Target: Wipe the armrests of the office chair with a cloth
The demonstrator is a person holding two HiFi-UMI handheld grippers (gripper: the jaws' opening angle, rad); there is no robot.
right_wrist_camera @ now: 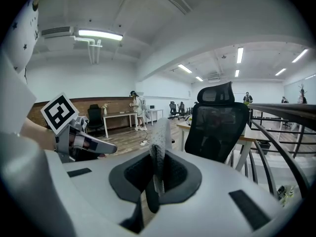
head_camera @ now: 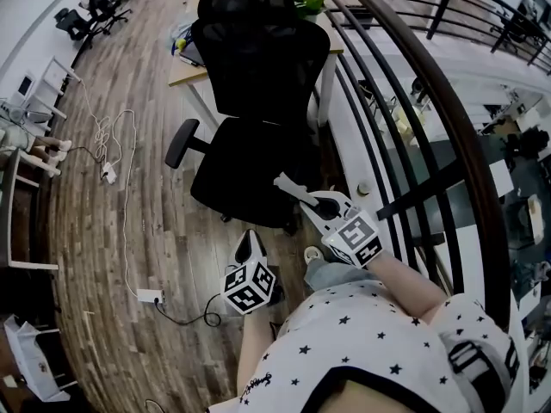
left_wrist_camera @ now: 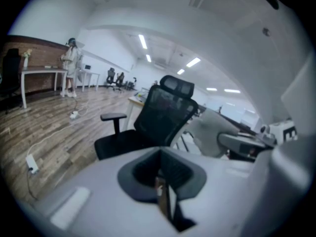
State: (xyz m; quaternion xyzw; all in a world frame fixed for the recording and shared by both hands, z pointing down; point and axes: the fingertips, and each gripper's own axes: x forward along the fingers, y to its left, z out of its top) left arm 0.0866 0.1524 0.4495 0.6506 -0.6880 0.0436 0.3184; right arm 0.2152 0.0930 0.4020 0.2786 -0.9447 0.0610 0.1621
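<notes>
The black mesh office chair (head_camera: 258, 101) stands on the wood floor in front of me. One armrest (head_camera: 181, 142) sticks out on its left side; the other I cannot make out. My right gripper (head_camera: 299, 194) hangs just before the seat's front edge, shut on a grey cloth (right_wrist_camera: 158, 142) that stands up between the jaws. My left gripper (head_camera: 250, 246) is lower and nearer to me, over the floor, its jaws shut with nothing in them. From the left gripper view the chair (left_wrist_camera: 163, 115), its armrest (left_wrist_camera: 113, 116) and the cloth (left_wrist_camera: 210, 132) lie ahead.
A desk (head_camera: 185, 74) stands behind the chair. A dark curved railing (head_camera: 430, 101) runs along the right. On the floor at the left lie cables and power strips (head_camera: 151, 296). A person (left_wrist_camera: 72, 63) stands far off by a white table.
</notes>
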